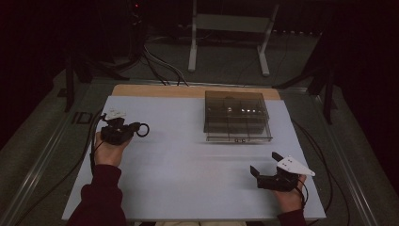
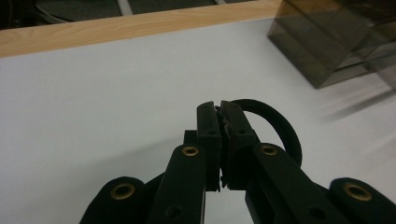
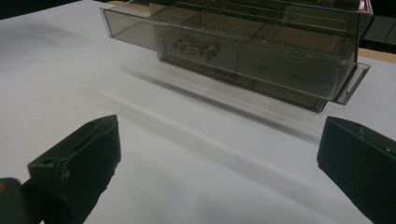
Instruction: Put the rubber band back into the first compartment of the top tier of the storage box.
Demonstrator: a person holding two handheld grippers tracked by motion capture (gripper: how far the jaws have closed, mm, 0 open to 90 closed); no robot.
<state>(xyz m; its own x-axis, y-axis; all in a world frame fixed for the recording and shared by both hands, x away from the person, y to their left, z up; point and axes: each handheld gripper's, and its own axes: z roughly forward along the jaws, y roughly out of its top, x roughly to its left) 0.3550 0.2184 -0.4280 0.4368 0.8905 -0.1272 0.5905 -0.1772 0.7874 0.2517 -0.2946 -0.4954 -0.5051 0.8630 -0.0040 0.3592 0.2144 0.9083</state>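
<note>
Looking from my side of the bench (image 1: 188, 188), I see first the right tongs (image 1: 265, 164) near the front right edge, with both black jaws standing wide apart and nothing between them. In the right gripper view these jaws are matte, blocky pieces with the smooth pale sheet of the bench under them. A little farther, at the left, the left tongs (image 1: 134, 128) are closed on a black ring (image 1: 142, 130). In the left gripper view the ring (image 2: 280, 128) is a thin round band, dull like rubber, pinched at its edge between the two flat pads, and most of its loop stands out to one side. The ring is above the bench, well apart from the box. Farthest is a smoky transparent plastic box (image 1: 236, 115) with compartments. Its drawer (image 3: 224, 56) is pulled out a little and has a small clear handle (image 3: 196, 46). I cannot tell what lies inside. Behind runs a light wooden edge (image 2: 130, 25).
</note>
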